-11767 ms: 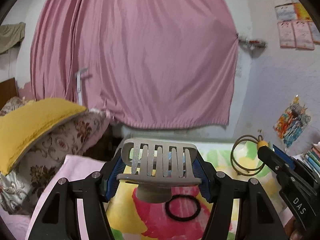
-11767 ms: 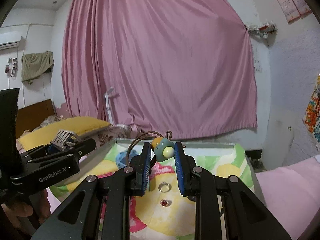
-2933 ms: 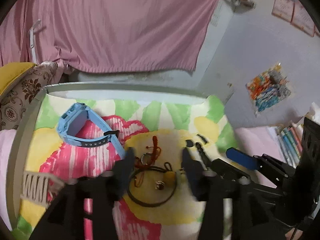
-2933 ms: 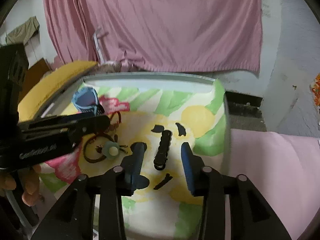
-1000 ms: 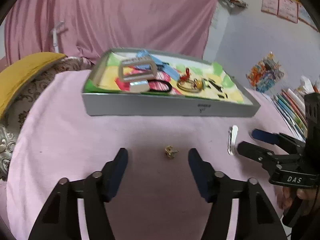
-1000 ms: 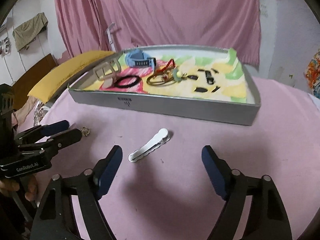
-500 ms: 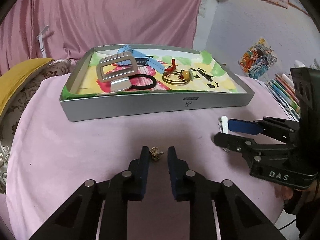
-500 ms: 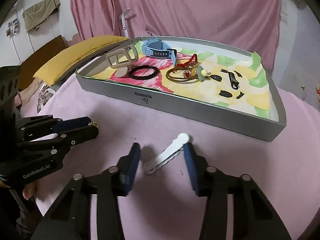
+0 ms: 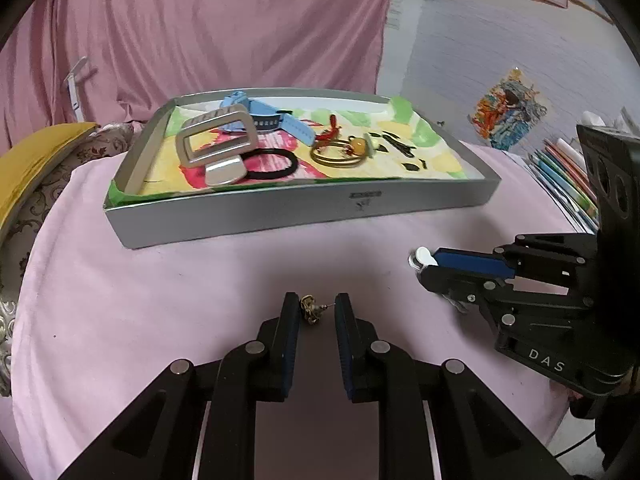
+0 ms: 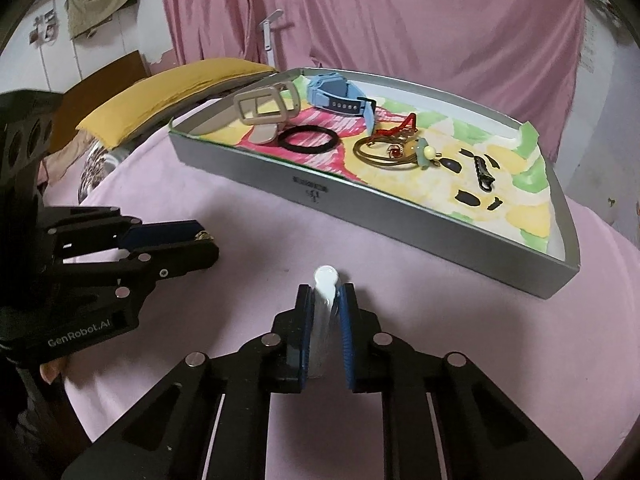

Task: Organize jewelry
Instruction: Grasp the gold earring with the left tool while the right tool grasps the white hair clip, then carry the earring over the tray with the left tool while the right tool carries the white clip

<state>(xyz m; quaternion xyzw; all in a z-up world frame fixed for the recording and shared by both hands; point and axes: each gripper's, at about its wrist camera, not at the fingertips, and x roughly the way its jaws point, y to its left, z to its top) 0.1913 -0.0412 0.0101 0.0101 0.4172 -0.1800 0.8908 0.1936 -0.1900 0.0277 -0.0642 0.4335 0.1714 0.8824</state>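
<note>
**Both grippers closed on the last loose pieces outside the tray**

Since a second ago, both pairs of jaws have come in from wide apart: the right gripper [image 10: 324,312] has just been closing and now pinches a white hair clip [image 10: 323,300] flat between its blue pads, while the left gripper [image 9: 317,314] has narrowed around a small brass earring [image 9: 309,309].

The earring sits on the pink cloth [image 9: 140,300] in front of the grey tray [image 9: 300,210], right at the fingertips. Its ornament touches the left pad and its thin pin reaches to the right pad, so it appears held across the gap, though only lightly.

The clip lies on the cloth just in front of the tray, near its right half. Its long axis runs straight along the right gripper's fingers, rounded tip pointing away toward the tray wall, with only that tip poking past the pads.

To do this step well, lift both pieces straight up before moving forward, so neither drags on the cloth. The earring looks likely to slip, so keep that hand level and slow. Clear the tray wall, then set each piece on a bare patch of the painted lining, away from the buckle [image 9: 218,142], watch [image 9: 264,114], black hair tie [image 9: 272,164] and bangle [image 9: 340,152]
</note>
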